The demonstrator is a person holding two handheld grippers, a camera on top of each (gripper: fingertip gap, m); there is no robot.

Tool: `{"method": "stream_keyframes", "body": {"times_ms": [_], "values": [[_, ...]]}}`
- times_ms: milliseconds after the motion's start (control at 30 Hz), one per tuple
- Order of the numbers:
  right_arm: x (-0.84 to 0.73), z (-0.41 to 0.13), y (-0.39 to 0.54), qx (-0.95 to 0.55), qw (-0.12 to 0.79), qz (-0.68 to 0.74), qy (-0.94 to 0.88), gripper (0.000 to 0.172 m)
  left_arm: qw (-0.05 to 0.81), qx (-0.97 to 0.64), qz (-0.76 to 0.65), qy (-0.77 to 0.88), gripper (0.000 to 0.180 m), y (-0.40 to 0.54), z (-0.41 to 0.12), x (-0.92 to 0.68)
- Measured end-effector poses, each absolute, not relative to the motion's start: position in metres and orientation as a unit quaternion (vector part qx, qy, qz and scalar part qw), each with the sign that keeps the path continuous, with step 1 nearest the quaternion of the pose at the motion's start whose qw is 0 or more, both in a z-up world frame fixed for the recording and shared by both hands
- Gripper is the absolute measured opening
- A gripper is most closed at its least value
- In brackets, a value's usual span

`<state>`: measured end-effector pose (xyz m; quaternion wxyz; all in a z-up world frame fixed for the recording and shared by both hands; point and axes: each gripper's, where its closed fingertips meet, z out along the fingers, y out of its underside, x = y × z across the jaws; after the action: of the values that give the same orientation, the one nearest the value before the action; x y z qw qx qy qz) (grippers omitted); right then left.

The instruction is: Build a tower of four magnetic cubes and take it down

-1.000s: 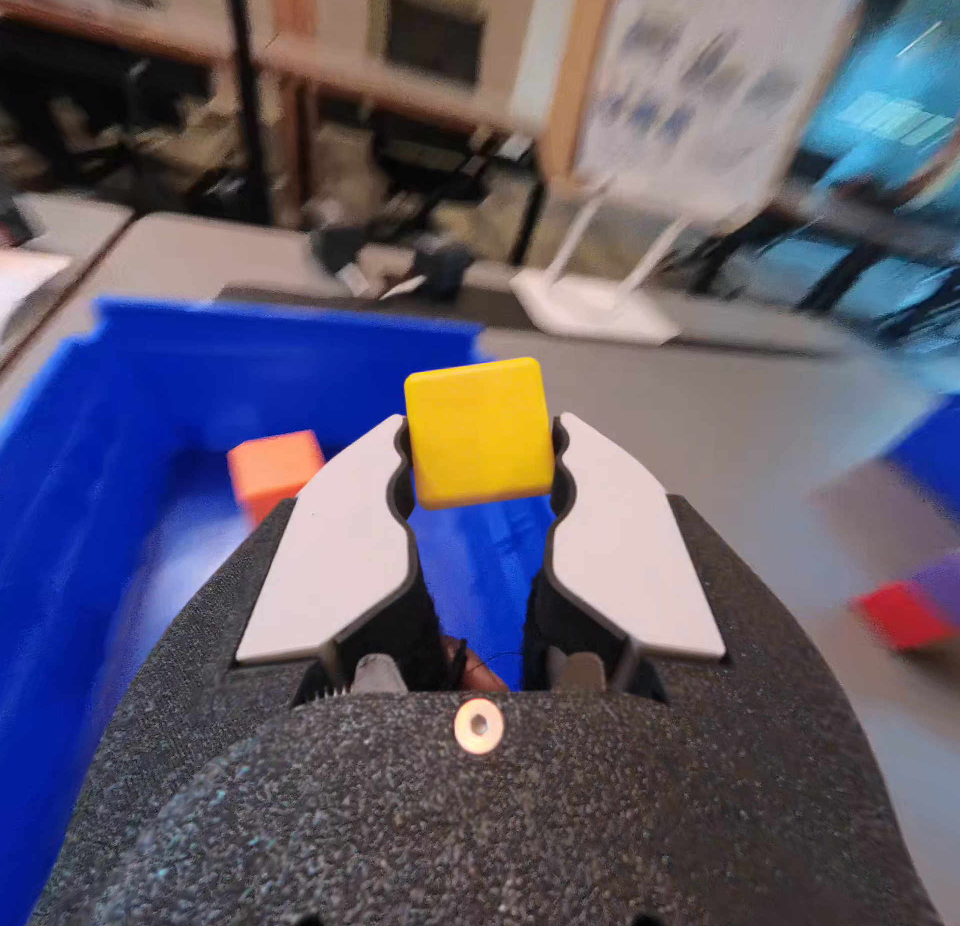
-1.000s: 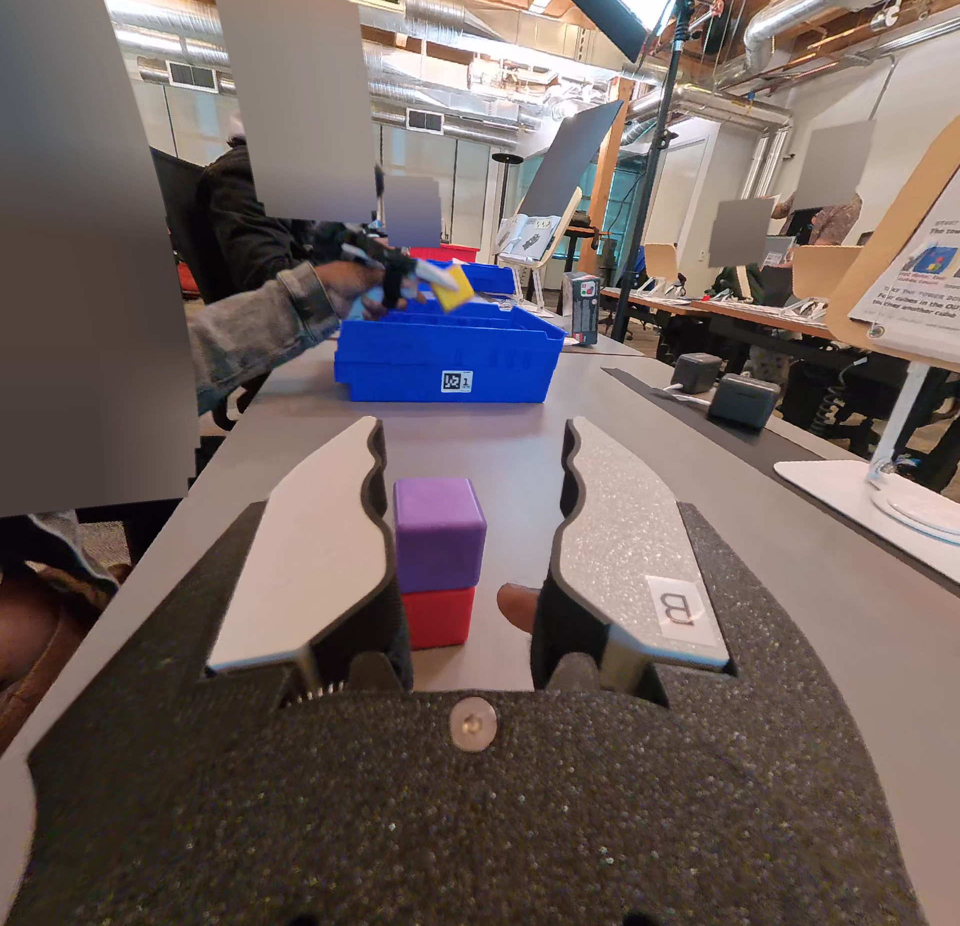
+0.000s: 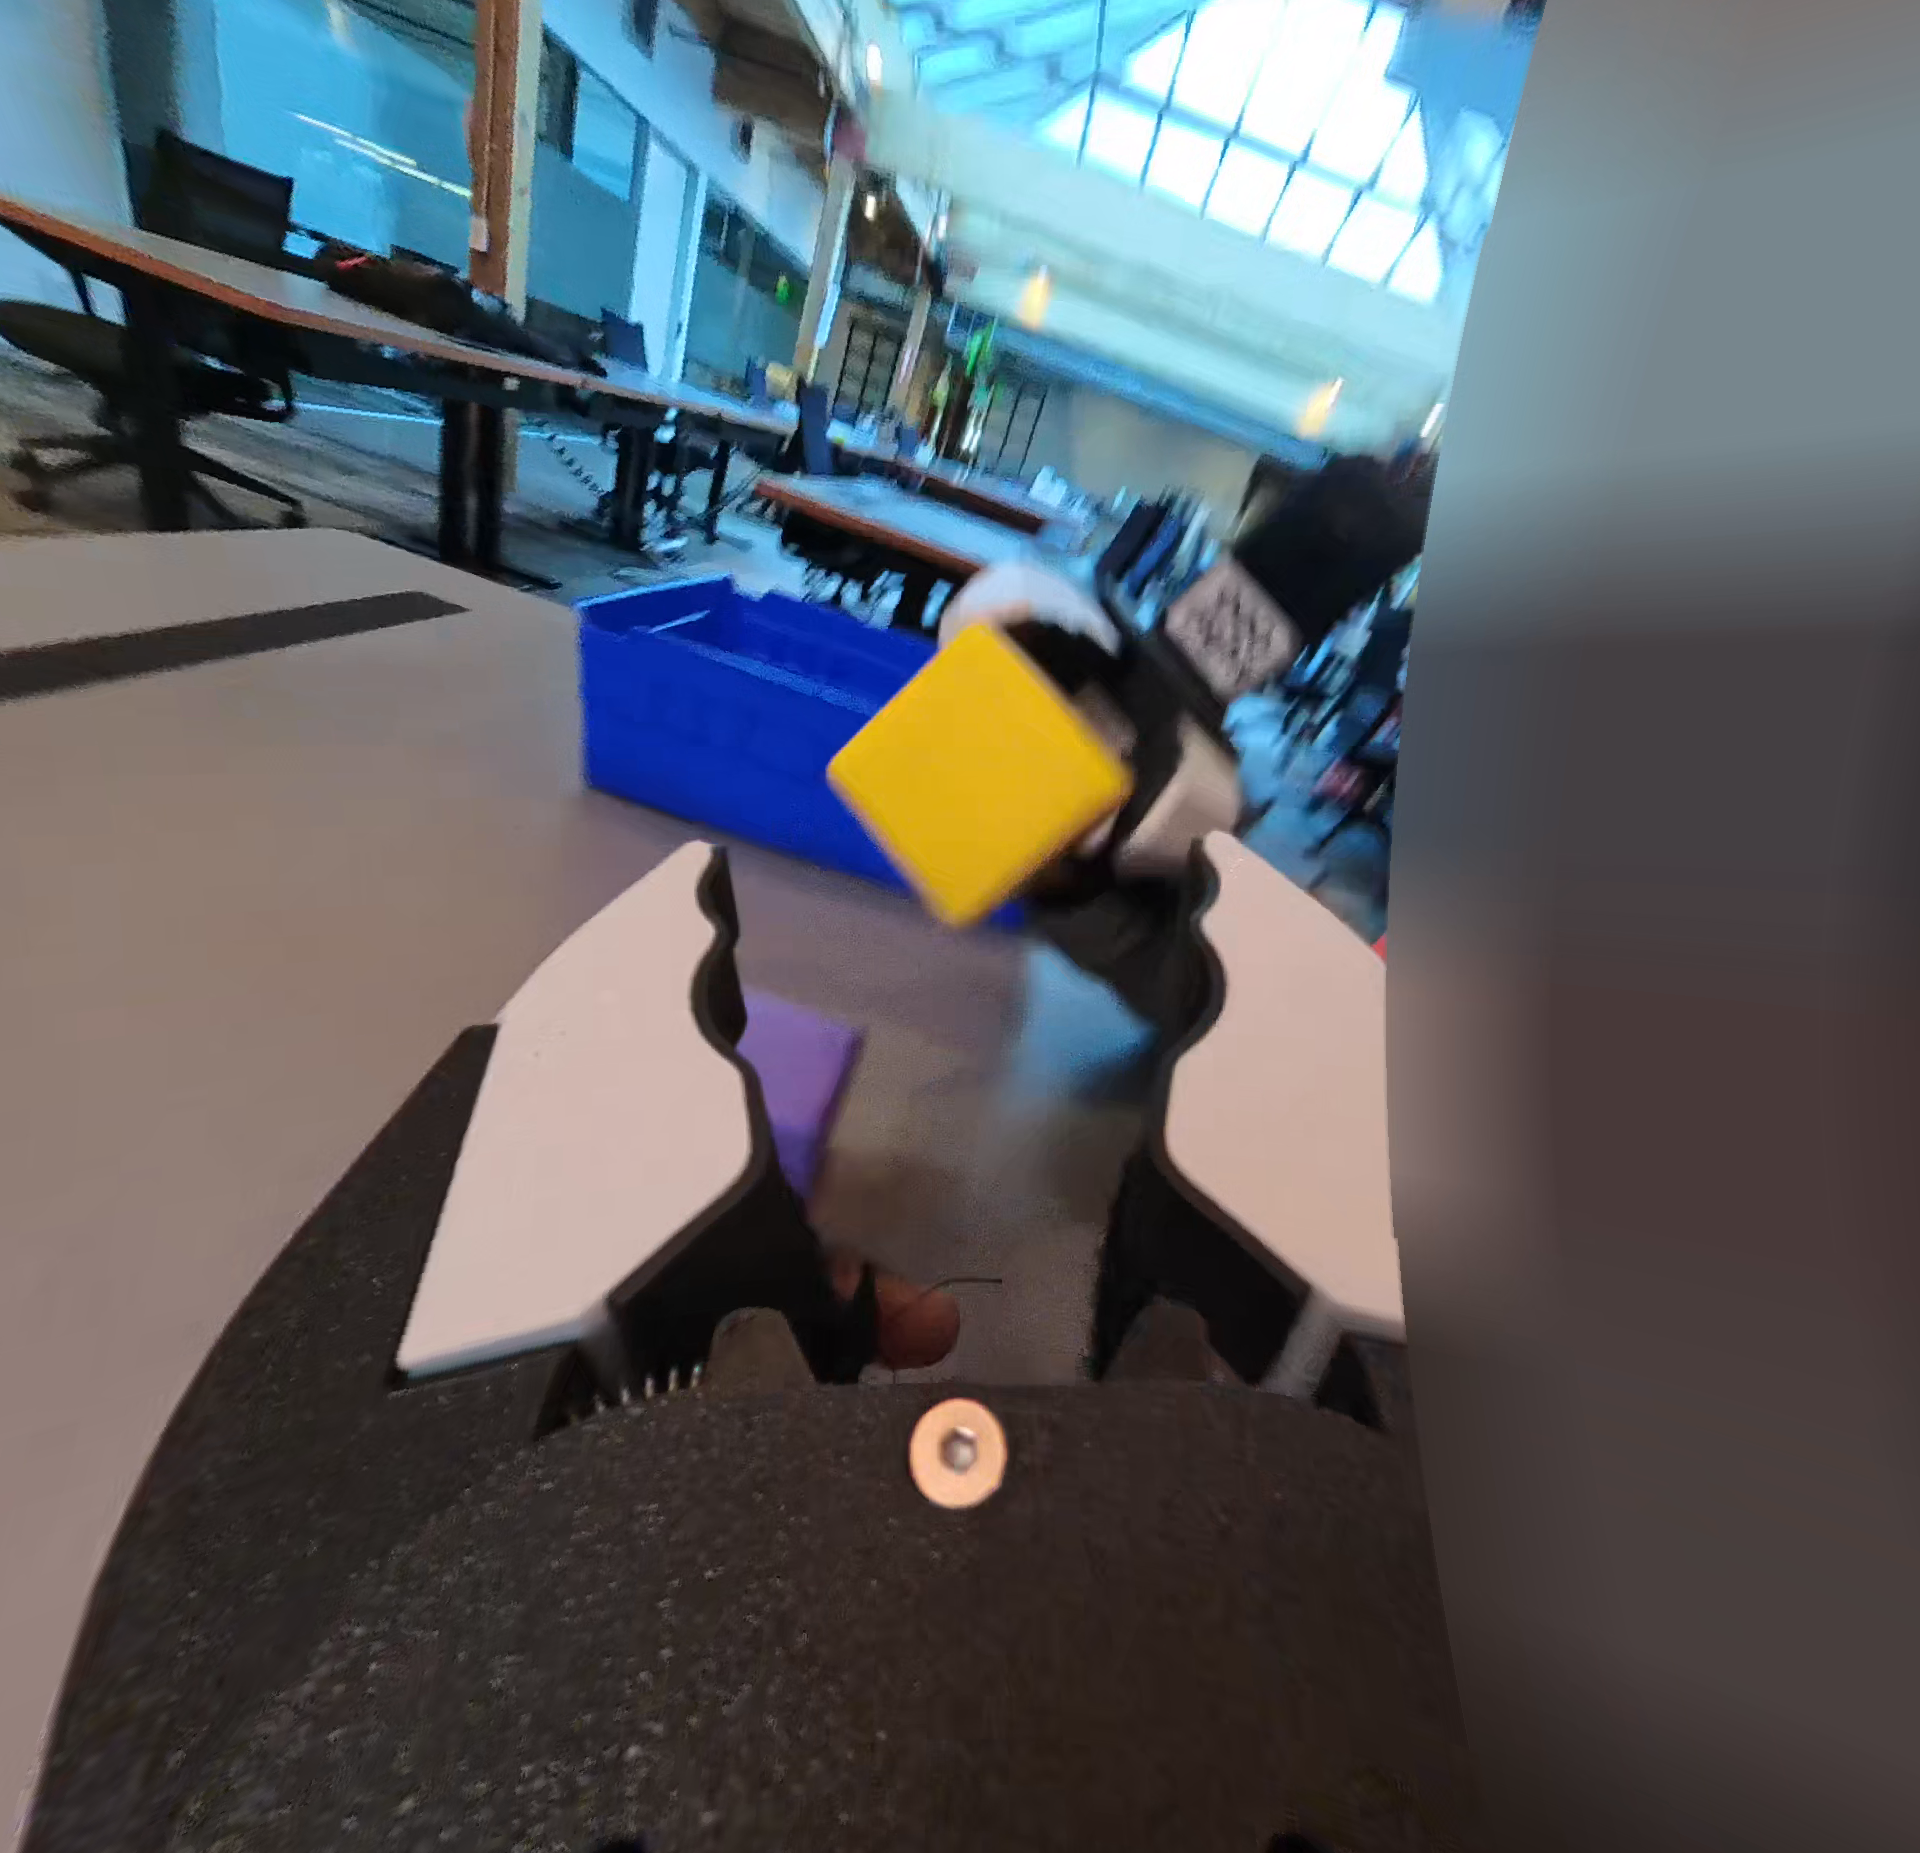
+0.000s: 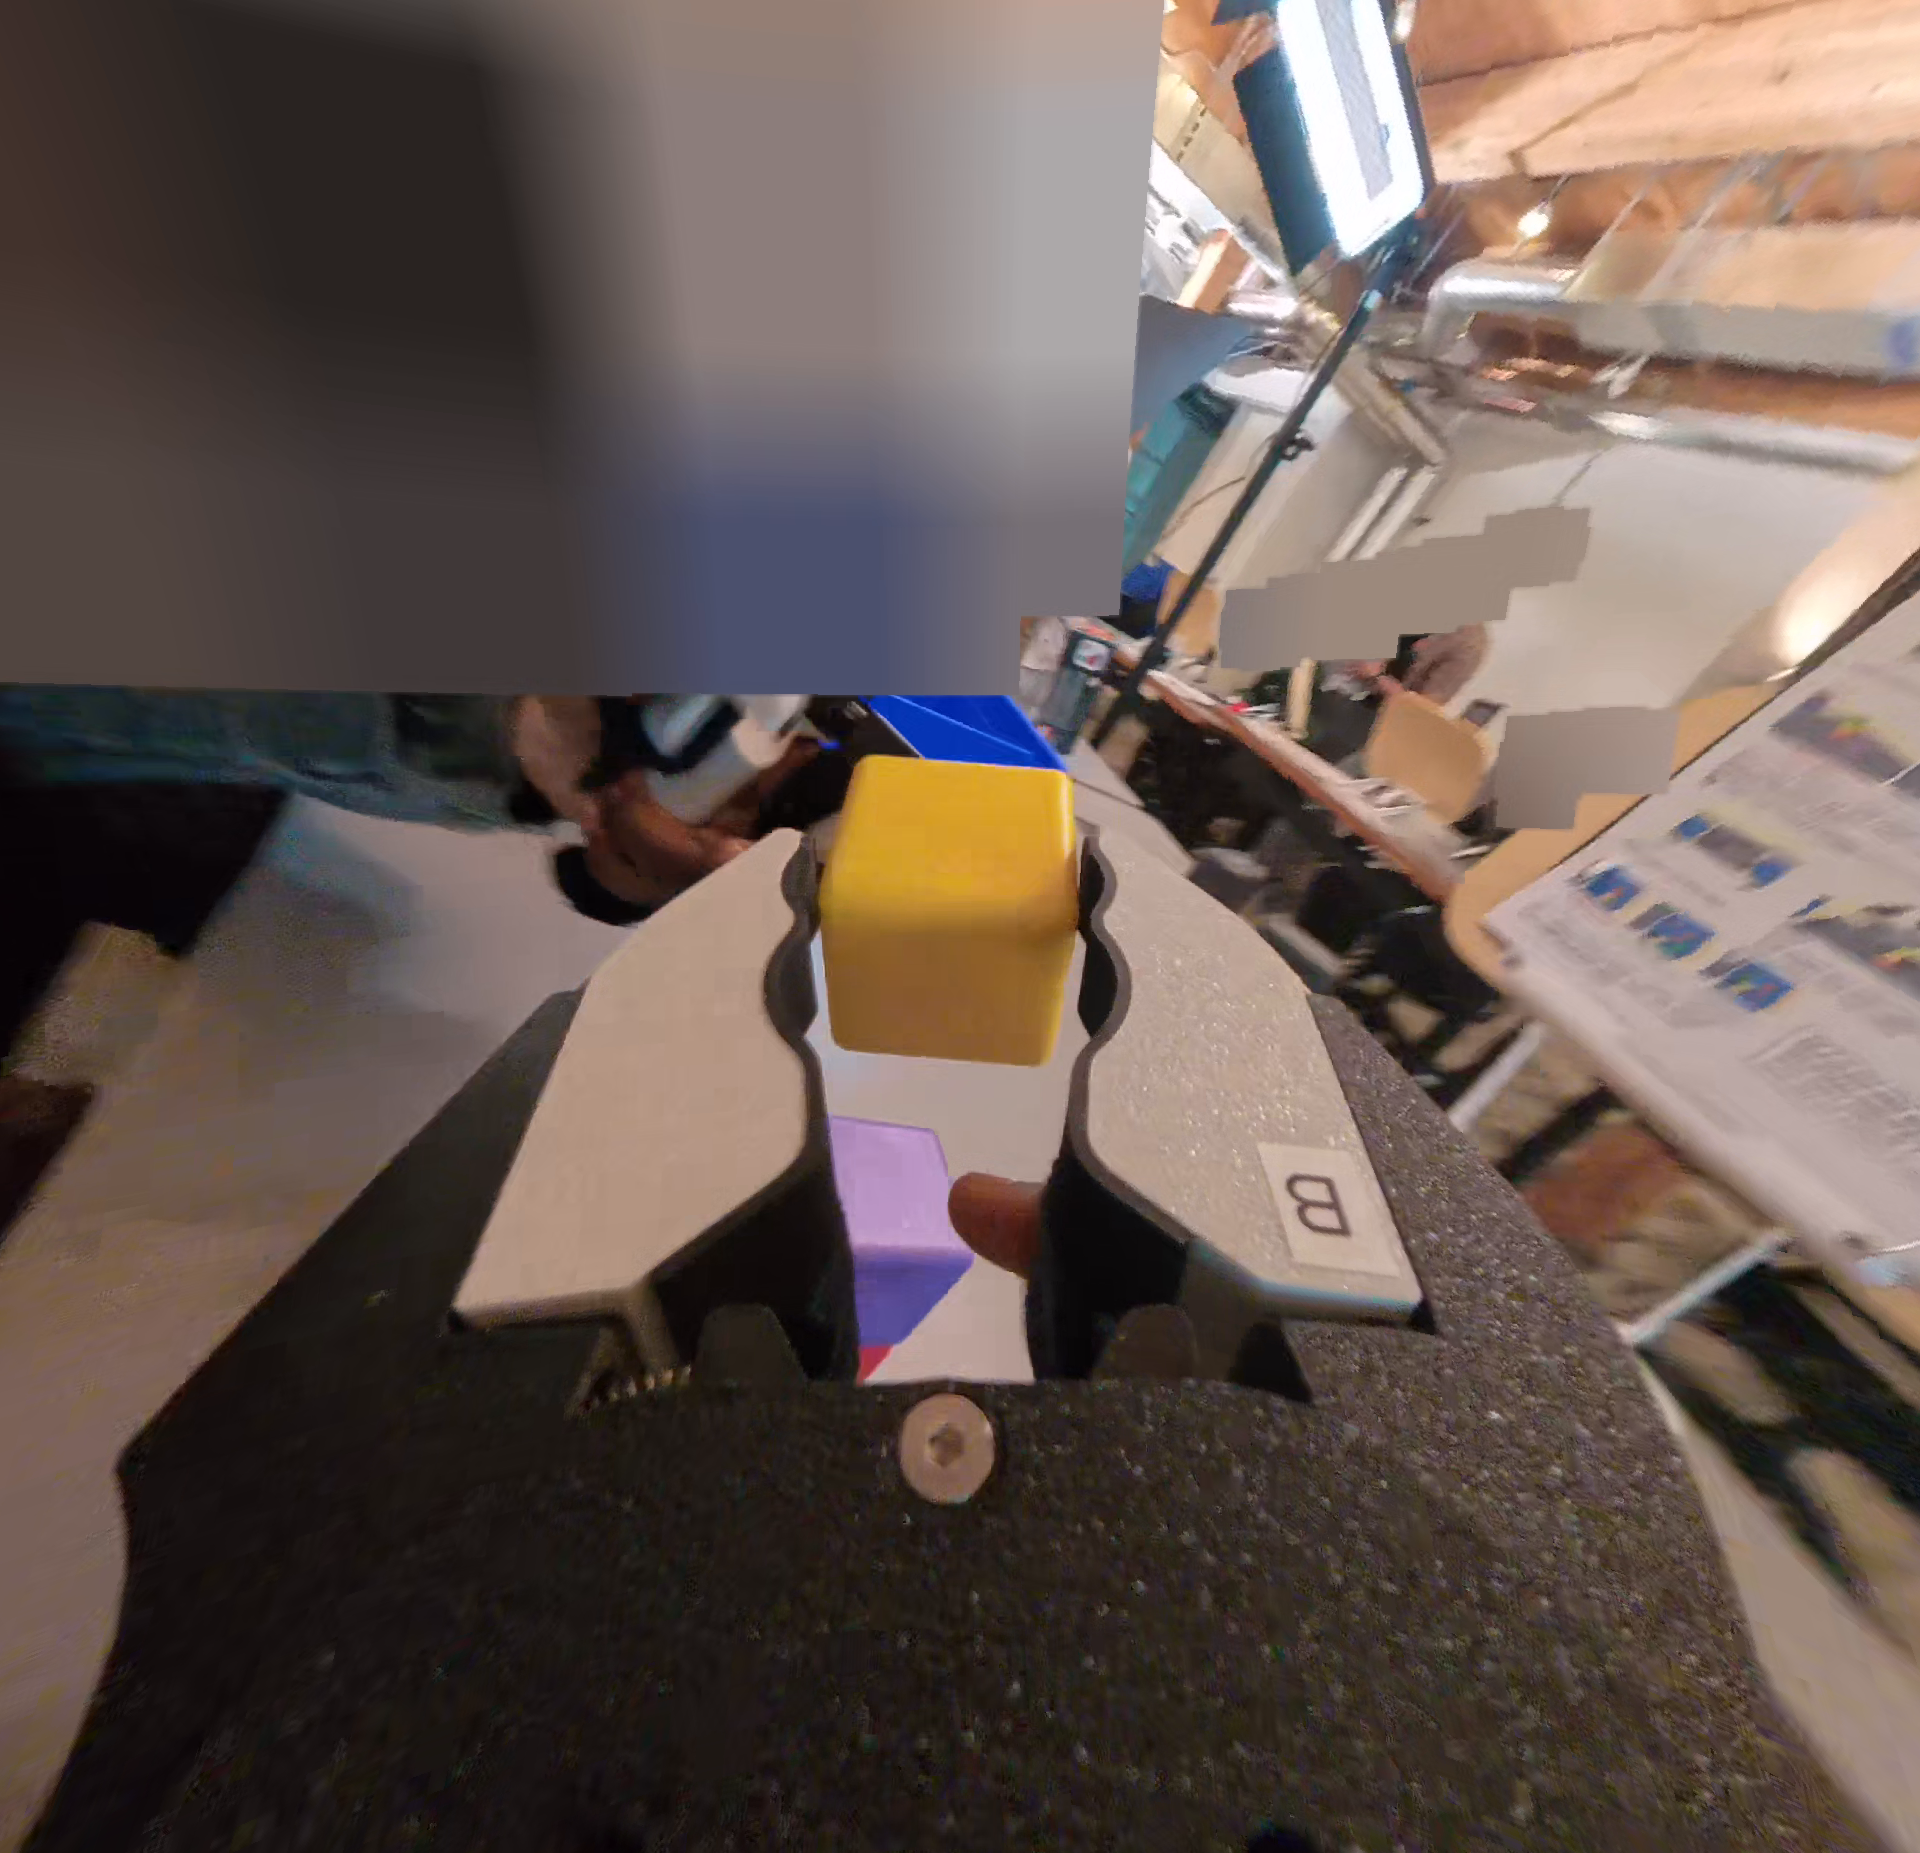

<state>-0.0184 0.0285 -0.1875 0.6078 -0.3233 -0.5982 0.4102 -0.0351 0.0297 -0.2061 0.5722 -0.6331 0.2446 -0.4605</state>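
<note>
Gripping a smooth yellow cube, right tool.

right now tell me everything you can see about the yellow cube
The yellow cube is a plain, smooth block, plastic by the look of it, with rounded edges and no marks. It is held in the air between the fingers of the right gripper, which press its two sides. It sits roughly level, above the purple cube without touching it. In the left wrist view the yellow cube shows tilted like a diamond, beyond the open left gripper, in front of the blue bin.
</note>
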Motion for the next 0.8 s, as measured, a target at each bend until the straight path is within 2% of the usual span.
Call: {"method": "stream_keyframes", "body": {"times_ms": [33, 167, 300, 367, 433, 800], "values": [[-0.014, -0.188, 0.033, -0.333, 0.583, 0.439, -0.597, 0.048, 0.574, -0.647, -0.42, 0.276, 0.086, 0.035, -0.22, -0.039], [-0.009, -0.193, 0.041, -0.357, 0.486, 0.5, -0.621, 0.048, 0.548, -0.687, -0.305, 0.368, 0.089, 0.056, -0.277, -0.035], [-0.021, -0.203, 0.048, -0.375, 0.421, 0.525, -0.638, 0.048, 0.533, -0.683, -0.326, 0.379, 0.077, 0.063, -0.294, -0.018], [-0.027, -0.209, 0.053, -0.388, 0.401, 0.538, -0.632, 0.048, 0.521, -0.689, -0.327, 0.383, 0.064, 0.064, -0.299, -0.016], [-0.031, -0.217, 0.058, -0.396, 0.392, 0.543, -0.629, 0.048, 0.522, -0.694, -0.323, 0.376, 0.05, 0.066, -0.3, -0.017], [-0.032, -0.236, 0.057, -0.384, 0.383, 0.553, -0.632, 0.048, 0.512, -0.69, -0.332, 0.389, 0.05, 0.061, -0.301, -0.014]]}}
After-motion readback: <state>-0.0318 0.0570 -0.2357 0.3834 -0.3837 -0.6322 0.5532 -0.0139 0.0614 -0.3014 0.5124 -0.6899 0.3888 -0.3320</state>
